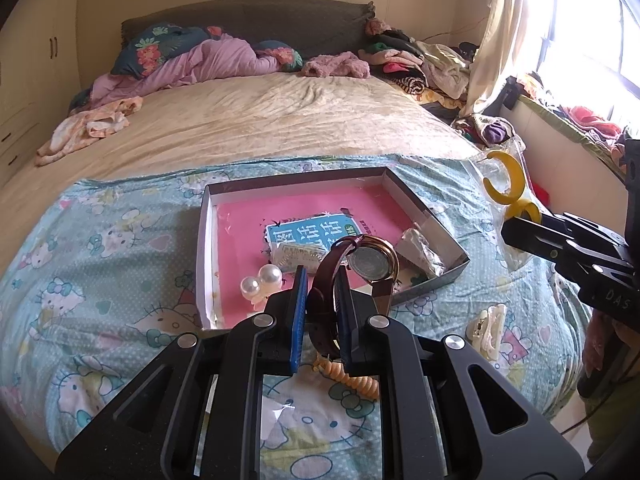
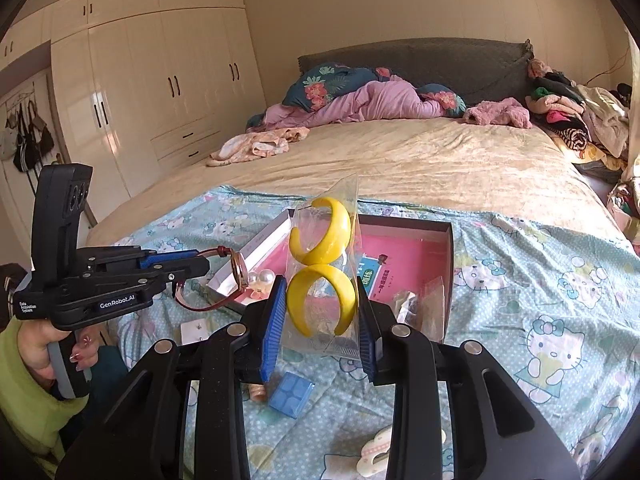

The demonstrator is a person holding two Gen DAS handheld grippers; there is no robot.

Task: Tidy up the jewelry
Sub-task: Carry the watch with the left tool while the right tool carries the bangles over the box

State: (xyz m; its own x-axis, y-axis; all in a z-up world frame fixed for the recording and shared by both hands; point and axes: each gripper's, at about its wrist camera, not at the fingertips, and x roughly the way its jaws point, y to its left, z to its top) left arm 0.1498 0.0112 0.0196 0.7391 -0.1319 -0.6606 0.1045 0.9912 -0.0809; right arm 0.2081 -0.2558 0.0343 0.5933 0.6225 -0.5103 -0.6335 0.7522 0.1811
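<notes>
Watch (image 1: 370, 266): strap pinched between the left gripper (image 1: 322, 304) jaws, held above the near edge of the open box (image 1: 424, 196) on the bed. Yellow earrings (image 2: 322, 268), bagged, clamped between the right gripper (image 2: 322, 312) jaws, raised over the box.

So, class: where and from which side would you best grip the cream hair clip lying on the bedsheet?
Grip the cream hair clip across its narrow width, from above: it lies flat on the bedsheet, long and slim, so only its long sides offer hold.
</notes>
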